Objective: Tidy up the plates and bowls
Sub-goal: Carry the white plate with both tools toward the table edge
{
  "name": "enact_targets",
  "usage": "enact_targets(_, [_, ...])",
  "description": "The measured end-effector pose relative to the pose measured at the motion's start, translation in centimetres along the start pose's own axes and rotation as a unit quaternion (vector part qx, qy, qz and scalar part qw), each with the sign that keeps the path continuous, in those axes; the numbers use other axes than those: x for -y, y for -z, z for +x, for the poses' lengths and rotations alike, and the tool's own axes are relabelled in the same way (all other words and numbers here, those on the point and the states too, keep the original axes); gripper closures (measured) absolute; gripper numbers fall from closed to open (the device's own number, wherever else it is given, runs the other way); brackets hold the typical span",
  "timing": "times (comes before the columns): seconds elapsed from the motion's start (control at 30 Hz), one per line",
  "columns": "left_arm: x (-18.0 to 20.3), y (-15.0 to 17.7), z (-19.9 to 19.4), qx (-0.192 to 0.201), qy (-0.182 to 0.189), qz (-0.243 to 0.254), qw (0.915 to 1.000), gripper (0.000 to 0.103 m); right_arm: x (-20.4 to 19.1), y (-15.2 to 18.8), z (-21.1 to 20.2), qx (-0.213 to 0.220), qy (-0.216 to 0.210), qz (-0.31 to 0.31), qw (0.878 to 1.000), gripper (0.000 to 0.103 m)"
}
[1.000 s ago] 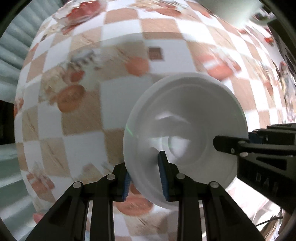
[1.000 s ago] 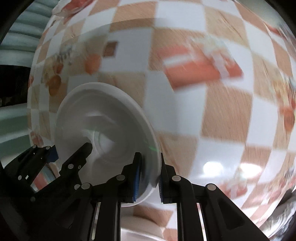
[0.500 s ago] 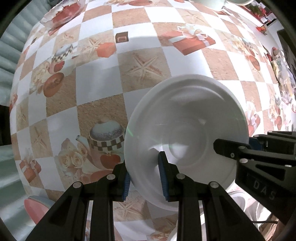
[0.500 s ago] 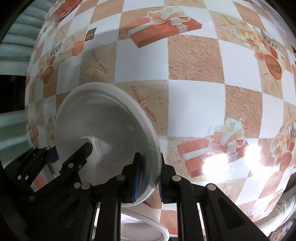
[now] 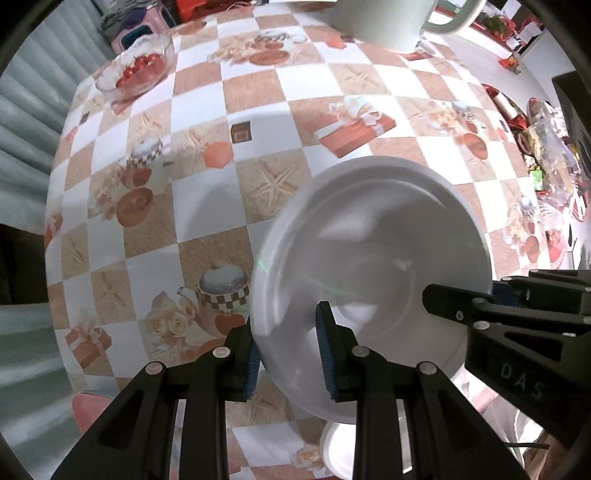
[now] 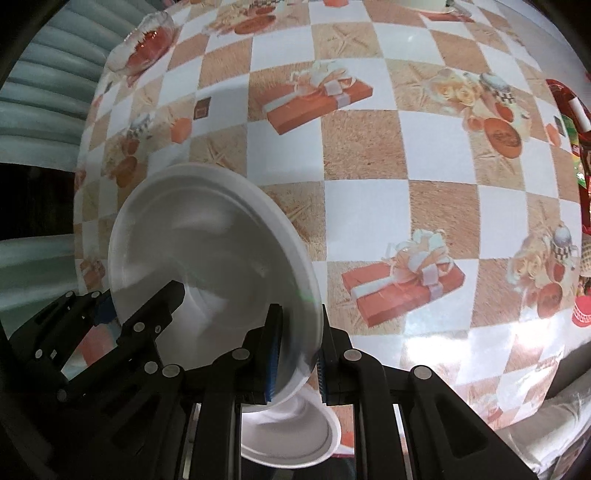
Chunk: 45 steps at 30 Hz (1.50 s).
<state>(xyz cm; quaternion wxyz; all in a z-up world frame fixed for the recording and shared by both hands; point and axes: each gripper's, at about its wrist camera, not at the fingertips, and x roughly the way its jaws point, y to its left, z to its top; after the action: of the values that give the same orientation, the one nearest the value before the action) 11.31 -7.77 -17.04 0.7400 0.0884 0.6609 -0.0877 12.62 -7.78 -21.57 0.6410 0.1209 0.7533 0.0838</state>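
**A:** What have you got, and where is it?

**B:** 1 white bowl, held clear above the checked tablecloth, over its near edge. My left gripper is clenched on the rim at one side, 1 pad inside the wall and 1 outside; my right gripper pinches the opposite rim the same way.

**A:** How will it handle?

**B:** My guess is stiff, glossy and slippery, probably ceramic, so fragile if dropped. The rim is the only purchase, and 2 opposite grips keep it level. I'd avoid twisting one hand against the other.

**A:** Anything below you?

**B:** A second white bowl sits on the cloth at the near edge, right under the held one. Stacking there looks natural.

**A:** Room to move?

**B:** Plenty across the middle of the table. A glass bowl with red contents stands at the far left corner and a large white mug at the far edge, both well apart.
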Motion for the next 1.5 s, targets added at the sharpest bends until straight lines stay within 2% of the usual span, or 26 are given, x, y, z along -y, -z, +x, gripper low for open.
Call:
enact_targets(0.13, [-0.5, 0.5, -2.1, 0.006, 0.009, 0.014, 0.9999, 0.073, 0.8, 1.1, -2.0, 0.009, 0.004, 0.006, 1.000, 0.085])
enact_targets(0.4, [0.9, 3.1, -2.3, 0.002, 0.015, 0.054, 0.9984, 0.073, 0.6, 5.5, -2.9, 0.008, 0.012, 0.025, 1.000, 0.085])
enact_targets(0.83, [3.8, 8.4, -1.2, -0.029, 0.017, 0.127, 0.9914, 0.073, 1.7, 11.8, -0.9, -0.022, 0.018, 0.073, 0.997, 0.085])
enact_targets(1.33, [4.0, 9.7, 0.6, -0.055, 0.004, 0.130, 0.9900, 0.072, 1.4, 12.6, 1.7, -0.039, 0.021, 0.084, 0.996, 0.084])
enact_targets(1.43, [4.1, 9.7, 0.6, -0.055, -0.001, 0.131, 0.9899, 0.069, 1.2, 12.6, 1.8, -0.041, 0.019, 0.085, 0.995, 0.084])
enact_targets(1.47, [4.1, 9.8, 0.7, -0.056, 0.000, 0.130, 0.9899, 0.066, 1.2, 12.6, 1.8, -0.042, 0.018, 0.084, 0.995, 0.084])
enact_targets(1.5, [4.1, 9.8, 0.7, -0.055, 0.000, 0.129, 0.9900, 0.058, 1.1, 12.5, 1.8, -0.042, 0.017, 0.083, 0.995, 0.084])
